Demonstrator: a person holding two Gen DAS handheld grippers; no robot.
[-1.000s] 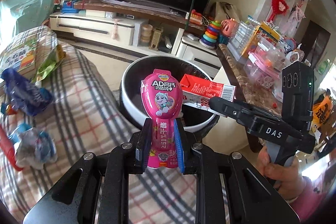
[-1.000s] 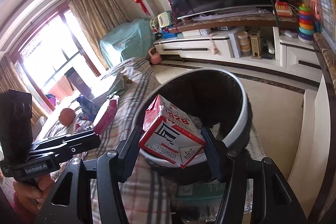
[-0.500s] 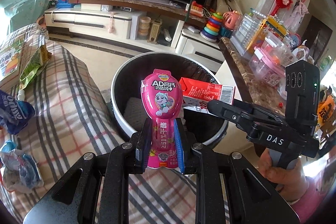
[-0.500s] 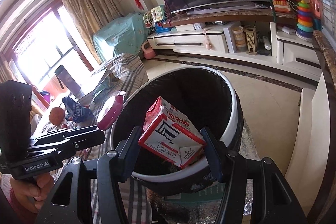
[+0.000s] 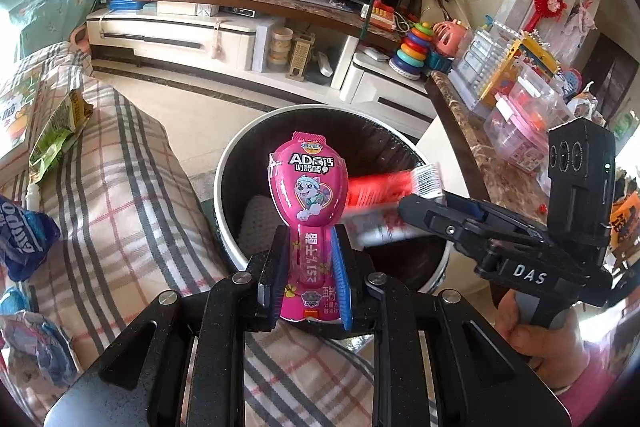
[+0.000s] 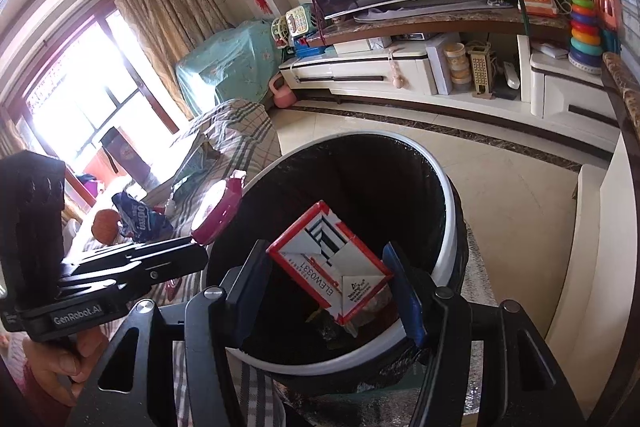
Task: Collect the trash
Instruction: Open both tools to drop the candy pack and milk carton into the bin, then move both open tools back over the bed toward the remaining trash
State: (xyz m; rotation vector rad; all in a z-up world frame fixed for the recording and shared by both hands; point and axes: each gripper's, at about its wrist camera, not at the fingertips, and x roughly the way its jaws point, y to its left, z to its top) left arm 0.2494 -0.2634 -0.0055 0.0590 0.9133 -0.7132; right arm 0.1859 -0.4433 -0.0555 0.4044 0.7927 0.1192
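- Clamping the stem of a pink cheese-stick wrapper (image 5: 306,195), the left gripper (image 5: 306,275) holds it upright over the near edge of the trash bin (image 5: 230,163), its round head above the black-lined opening.
- The right gripper (image 6: 328,287) stands with its jaws apart; a red-and-white milk carton (image 6: 330,261) sits tilted between them, above the inside of the bin (image 6: 446,187). Its lower corner looks clear of the right pad; on the left side I cannot tell whether it touches.
- In the left wrist view the carton (image 5: 384,183) is a blurred red streak beside the wrapper.
- On the plaid blanket (image 5: 120,187) by the bin's left edge lie a green packet (image 5: 56,139) and a blue bag (image 5: 24,231).
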